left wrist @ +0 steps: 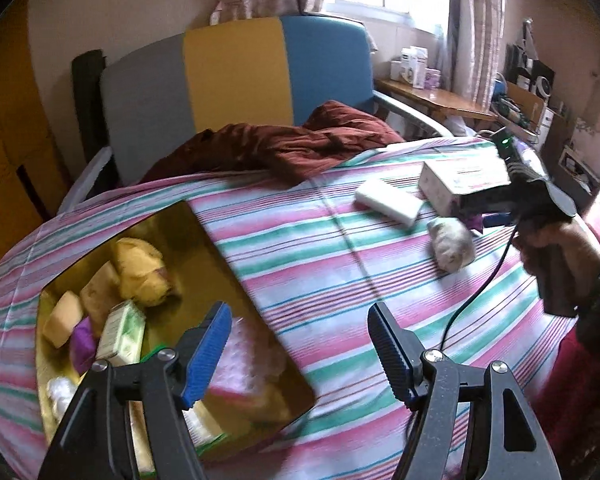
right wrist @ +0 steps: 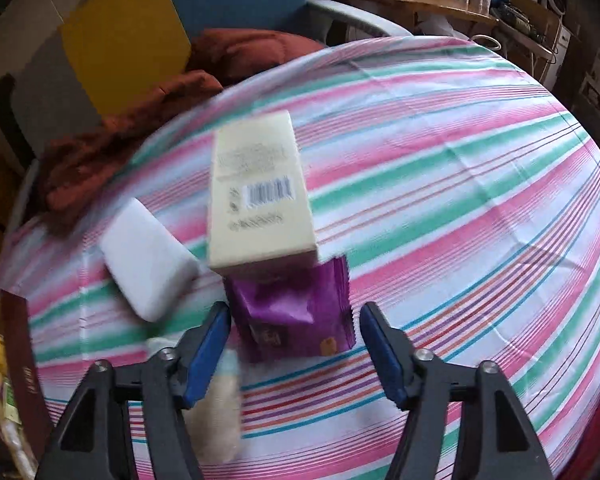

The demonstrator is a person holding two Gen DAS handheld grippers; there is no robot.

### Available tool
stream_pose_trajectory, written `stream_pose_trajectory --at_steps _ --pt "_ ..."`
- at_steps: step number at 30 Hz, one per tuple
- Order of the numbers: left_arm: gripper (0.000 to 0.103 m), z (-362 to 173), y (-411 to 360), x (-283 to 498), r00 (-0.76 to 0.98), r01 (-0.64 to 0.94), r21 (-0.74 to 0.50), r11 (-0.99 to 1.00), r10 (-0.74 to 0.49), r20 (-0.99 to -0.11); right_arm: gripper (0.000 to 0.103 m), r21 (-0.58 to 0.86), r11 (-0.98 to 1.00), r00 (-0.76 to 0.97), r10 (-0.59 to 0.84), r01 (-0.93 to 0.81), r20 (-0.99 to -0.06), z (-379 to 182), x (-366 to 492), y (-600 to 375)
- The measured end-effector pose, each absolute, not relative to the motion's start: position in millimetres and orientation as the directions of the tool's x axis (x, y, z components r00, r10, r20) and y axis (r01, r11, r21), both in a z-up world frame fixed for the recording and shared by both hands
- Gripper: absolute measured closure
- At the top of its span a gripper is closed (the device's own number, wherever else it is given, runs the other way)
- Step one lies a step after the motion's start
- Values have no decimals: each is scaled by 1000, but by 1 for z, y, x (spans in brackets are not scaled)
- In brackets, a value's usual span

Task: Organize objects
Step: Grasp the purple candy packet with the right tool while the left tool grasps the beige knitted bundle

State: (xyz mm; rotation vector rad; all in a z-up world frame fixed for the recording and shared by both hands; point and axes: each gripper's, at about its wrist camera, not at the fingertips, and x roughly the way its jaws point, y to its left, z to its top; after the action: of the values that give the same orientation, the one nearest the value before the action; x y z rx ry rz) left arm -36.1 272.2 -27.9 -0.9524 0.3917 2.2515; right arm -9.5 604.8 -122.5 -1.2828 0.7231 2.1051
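Observation:
A gold-lined box [left wrist: 204, 240] lies on the striped bedsheet at the left, holding a yellow pouch [left wrist: 140, 272], sponges, a green carton [left wrist: 122, 334], a purple item and a pink sponge [left wrist: 240, 364]. My left gripper [left wrist: 298, 354] is open and empty above the box's right edge. My right gripper [right wrist: 294, 354] is open just in front of a purple packet [right wrist: 292, 316]; it also shows in the left wrist view [left wrist: 496, 216]. A cream carton [right wrist: 260, 196] lies behind the packet, a white block [right wrist: 148, 258] to its left, and a pale wrapped bundle [left wrist: 452, 246] is nearby.
A crumpled maroon cloth [left wrist: 284, 144] lies at the bed's far side against a grey, yellow and blue headboard [left wrist: 236, 76]. A wooden shelf [left wrist: 432, 100] with small boxes stands by the window. A black cable [left wrist: 472, 304] trails from the right gripper across the sheet.

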Motion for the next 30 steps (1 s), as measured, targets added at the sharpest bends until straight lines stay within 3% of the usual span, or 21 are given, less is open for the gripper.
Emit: stream_pose_trajectory --at_steps 4,16,30 --pt "32 -29 301 -36 -496 -705 13 -709 480 -724 51 165 -689 -394 188 -705 -900 -117 -1 607" --pt "32 -53 386 -58 -361 -758 -74 -649 510 -781 50 140 -623 -367 253 -770 -895 -97 27 620" --pt "32 -92 487 -54 -158 -837 -175 -519 534 -831 50 200 -601 -409 233 -774 -882 -94 35 633"
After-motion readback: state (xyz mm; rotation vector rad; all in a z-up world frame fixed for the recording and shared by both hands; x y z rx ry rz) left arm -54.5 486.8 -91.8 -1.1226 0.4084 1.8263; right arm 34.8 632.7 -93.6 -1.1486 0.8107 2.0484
